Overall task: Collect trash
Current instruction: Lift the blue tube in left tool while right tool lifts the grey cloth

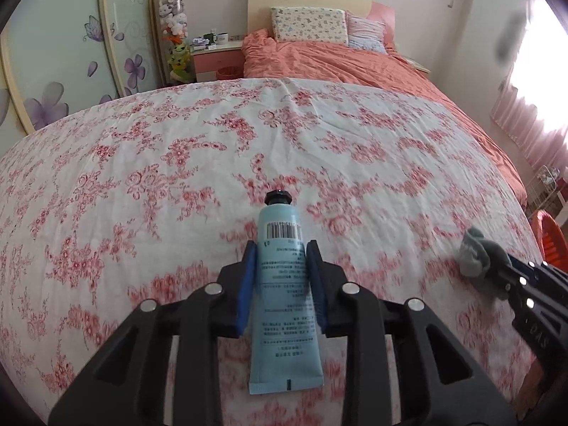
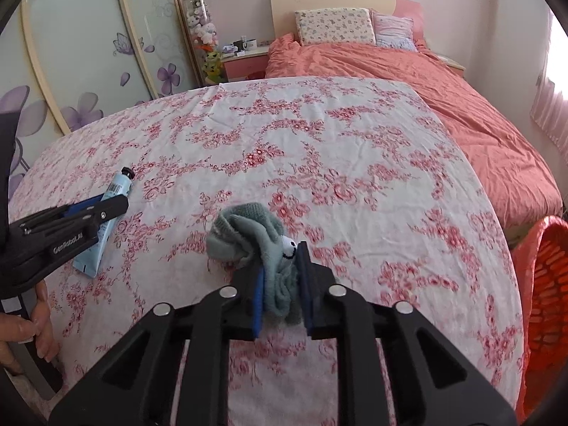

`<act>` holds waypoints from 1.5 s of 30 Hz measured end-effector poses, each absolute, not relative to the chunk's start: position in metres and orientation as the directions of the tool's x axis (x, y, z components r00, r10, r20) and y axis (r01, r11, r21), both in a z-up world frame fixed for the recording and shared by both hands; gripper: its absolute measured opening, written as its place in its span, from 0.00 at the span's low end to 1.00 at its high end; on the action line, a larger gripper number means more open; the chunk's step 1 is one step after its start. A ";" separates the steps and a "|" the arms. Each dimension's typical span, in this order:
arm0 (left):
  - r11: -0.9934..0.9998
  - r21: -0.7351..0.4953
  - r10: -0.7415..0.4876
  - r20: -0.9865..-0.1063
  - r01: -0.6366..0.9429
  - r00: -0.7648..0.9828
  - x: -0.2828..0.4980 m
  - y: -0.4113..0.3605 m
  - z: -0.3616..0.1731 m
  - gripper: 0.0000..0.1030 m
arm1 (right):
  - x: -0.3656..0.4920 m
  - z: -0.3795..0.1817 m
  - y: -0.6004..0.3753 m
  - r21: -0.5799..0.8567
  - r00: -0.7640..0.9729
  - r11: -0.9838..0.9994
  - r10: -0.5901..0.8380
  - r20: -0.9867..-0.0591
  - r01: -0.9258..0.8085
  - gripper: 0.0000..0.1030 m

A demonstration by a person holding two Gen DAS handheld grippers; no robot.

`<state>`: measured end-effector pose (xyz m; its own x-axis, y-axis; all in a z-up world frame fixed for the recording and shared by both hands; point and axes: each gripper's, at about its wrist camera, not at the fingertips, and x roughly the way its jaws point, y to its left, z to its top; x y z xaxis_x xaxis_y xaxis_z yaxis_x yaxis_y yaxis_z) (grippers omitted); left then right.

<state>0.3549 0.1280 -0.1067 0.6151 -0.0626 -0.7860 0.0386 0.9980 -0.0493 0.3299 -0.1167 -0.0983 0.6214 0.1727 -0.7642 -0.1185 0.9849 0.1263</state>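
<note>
A light blue tube (image 1: 284,284) with a black cap and a barcode lies on the floral sheet (image 1: 177,163), cap pointing away. My left gripper (image 1: 282,252) is shut on the tube's middle, blue pads pressed against both sides. From the right wrist view the tube (image 2: 106,227) and left gripper (image 2: 106,206) appear at the left. A crumpled grey sock (image 2: 248,238) with a small white face rests on the sheet. My right gripper (image 2: 282,259) is shut on the sock's near end. In the left wrist view the sock (image 1: 475,252) sits at the right, with the right gripper behind it.
An orange plastic basket (image 2: 546,305) stands off the sheet's right edge, also seen as the basket (image 1: 550,241). Beyond the floral sheet lie a coral duvet (image 2: 461,106) and pillows (image 2: 337,26). A bedside table (image 2: 245,60) and wardrobe doors (image 2: 88,53) stand at the left. A hand (image 2: 32,326) grips the left handle.
</note>
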 end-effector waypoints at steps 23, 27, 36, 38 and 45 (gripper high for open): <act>1.000 -0.020 -0.020 -0.786 0.006 0.618 0.346 0.128 -0.108 0.33 | 0.317 -0.101 -0.112 0.088 0.623 0.989 0.141 -0.769 -0.115 0.16; 1.000 0.014 0.007 -0.788 0.006 0.616 0.344 0.124 -0.108 0.33 | 0.317 -0.101 -0.111 0.088 0.623 0.989 0.141 -0.769 -0.115 0.17; 0.999 0.045 0.031 -0.788 0.007 0.615 0.345 0.121 -0.109 0.33 | 0.317 -0.101 -0.111 0.091 0.623 0.989 0.143 -0.769 -0.116 0.17; 0.999 0.044 0.031 -0.788 0.007 0.615 0.345 0.120 -0.109 0.33 | 0.317 -0.101 -0.111 0.092 0.622 0.989 0.145 -0.769 -0.116 0.17; 1.000 0.024 0.011 -0.787 0.011 0.617 0.345 0.122 -0.109 0.28 | 0.317 -0.101 -0.112 0.103 0.623 0.988 0.153 -0.767 -0.115 0.16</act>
<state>0.3445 0.1223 -0.1086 0.6168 0.0115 -0.7871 0.0115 0.9997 0.0236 0.3167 -0.1117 -0.1011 0.6234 0.1529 -0.7668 -0.1152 0.9879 0.1034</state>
